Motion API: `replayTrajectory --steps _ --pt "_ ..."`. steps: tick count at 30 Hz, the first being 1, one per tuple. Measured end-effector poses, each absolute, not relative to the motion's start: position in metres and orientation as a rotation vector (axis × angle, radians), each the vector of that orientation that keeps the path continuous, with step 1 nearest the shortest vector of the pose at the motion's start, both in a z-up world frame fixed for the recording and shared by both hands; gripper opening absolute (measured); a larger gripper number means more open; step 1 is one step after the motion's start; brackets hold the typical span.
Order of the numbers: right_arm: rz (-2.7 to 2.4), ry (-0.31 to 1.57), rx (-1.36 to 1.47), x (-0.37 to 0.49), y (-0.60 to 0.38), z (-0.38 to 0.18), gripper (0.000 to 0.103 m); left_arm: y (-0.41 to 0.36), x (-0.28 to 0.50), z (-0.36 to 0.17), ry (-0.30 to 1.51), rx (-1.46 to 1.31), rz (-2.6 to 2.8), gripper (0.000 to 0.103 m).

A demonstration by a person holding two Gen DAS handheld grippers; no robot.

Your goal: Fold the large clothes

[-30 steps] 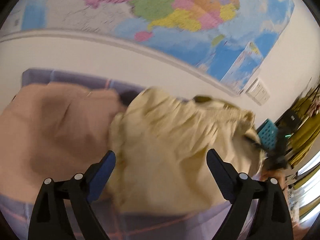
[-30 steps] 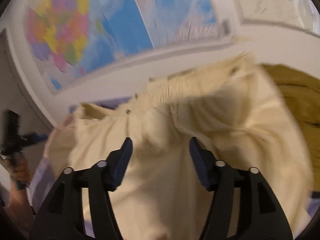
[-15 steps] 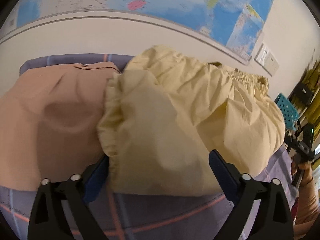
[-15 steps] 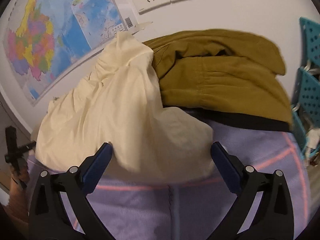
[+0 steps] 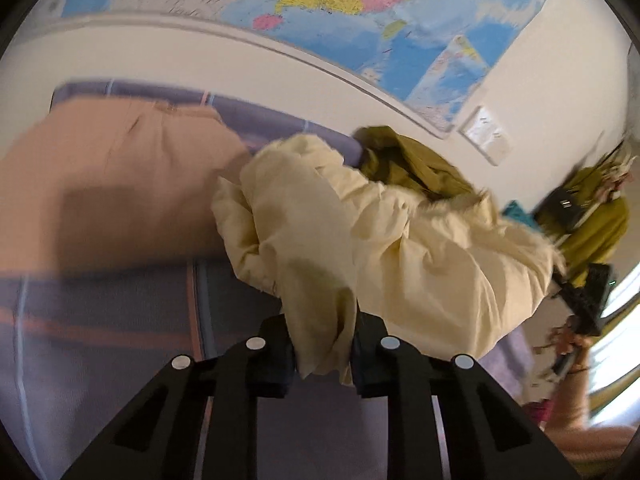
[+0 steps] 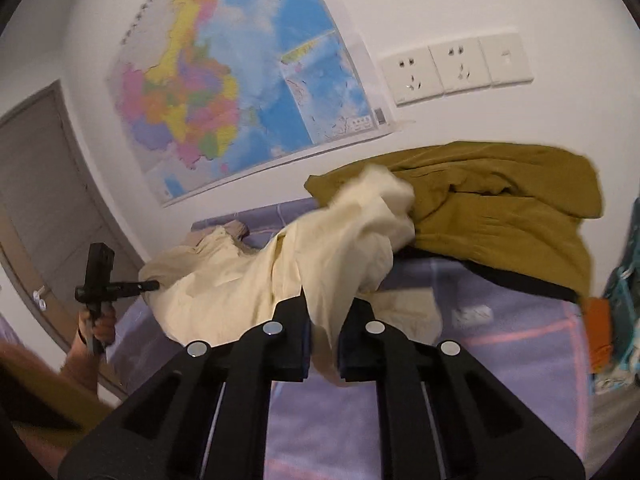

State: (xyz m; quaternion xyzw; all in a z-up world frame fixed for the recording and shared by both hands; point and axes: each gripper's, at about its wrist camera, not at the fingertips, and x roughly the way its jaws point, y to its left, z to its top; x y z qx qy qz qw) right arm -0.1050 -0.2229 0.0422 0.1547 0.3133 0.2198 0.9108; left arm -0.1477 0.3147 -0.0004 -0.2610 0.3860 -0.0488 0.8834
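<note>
A crumpled pale yellow garment (image 5: 400,248) lies bunched on the purple checked bedcover (image 5: 120,344). My left gripper (image 5: 322,354) has its jaws closing, and its pads pinch a hanging edge of this yellow cloth. In the right wrist view the same yellow garment (image 6: 304,264) stretches between both hands. My right gripper (image 6: 323,350) is also closing, its pads clamped on another edge of the cloth. The other gripper (image 6: 100,280) shows far left, held by a hand.
A tan garment (image 5: 112,192) lies at the left of the bed. An olive-brown garment (image 6: 500,208) is heaped by the wall under the sockets (image 6: 456,68). A map (image 6: 240,80) hangs on the wall. A teal basket (image 6: 624,288) stands at the right edge.
Both grippers stood wide around the yellow garment; now each has closed on an edge of it. The cloth has been pulled up and out between the two hands.
</note>
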Motion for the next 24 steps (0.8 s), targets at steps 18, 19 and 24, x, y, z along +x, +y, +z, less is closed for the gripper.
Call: replayTrajectory --steps 18,19,24 --pt "0.292 0.685 0.149 -0.109 -0.188 0.043 0.065 0.240 -0.139 0.045 0.741 -0.140 -0.024 0.086" --pt "0.333 0.704 0.090 -0.096 -0.163 0.041 0.068 0.231 -0.127 0.043 0.756 -0.117 -0.032 0.086" --pt "0.393 0.859 -0.032 -0.035 -0.093 -0.001 0.068 0.192 -0.050 0.005 0.918 0.000 -0.049 0.080"
